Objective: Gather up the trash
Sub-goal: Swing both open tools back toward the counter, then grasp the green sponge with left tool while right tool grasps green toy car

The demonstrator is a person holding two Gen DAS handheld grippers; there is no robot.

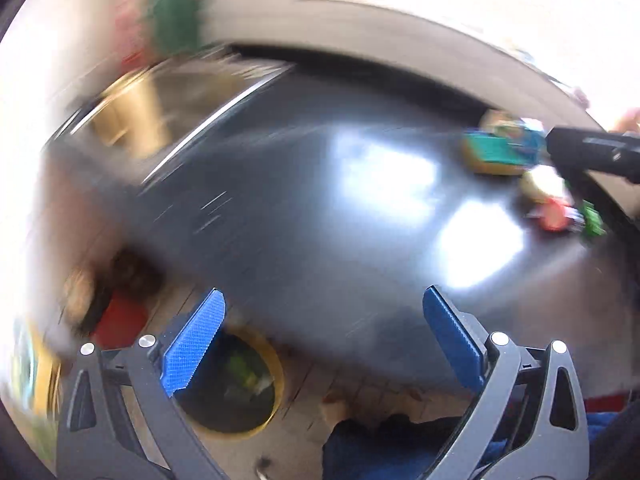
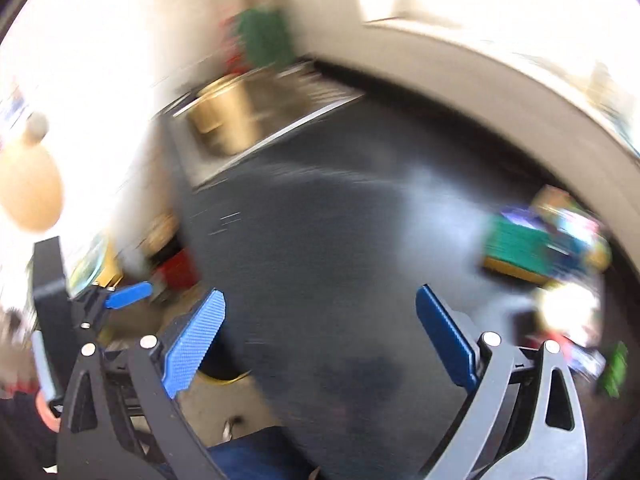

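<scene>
Both views are motion-blurred. A heap of colourful wrappers and packets (image 1: 508, 148) lies at the right end of a dark worktop (image 1: 320, 200); it also shows in the right wrist view (image 2: 548, 248). A round yellow-rimmed bin (image 1: 236, 384) stands on the floor below the worktop's near edge, with green trash inside. My left gripper (image 1: 320, 332) is open and empty above that edge, over the bin. My right gripper (image 2: 320, 332) is open and empty over the worktop, left of the heap. The right gripper's black body (image 1: 592, 152) reaches in beside the heap.
A steel sink (image 1: 168, 96) with a brass pot (image 2: 220, 116) sits at the worktop's far left. A green object (image 2: 264, 40) stands behind it. Red and brown items (image 1: 120, 320) lie on the tiled floor. The left gripper (image 2: 120, 300) shows at the right view's left.
</scene>
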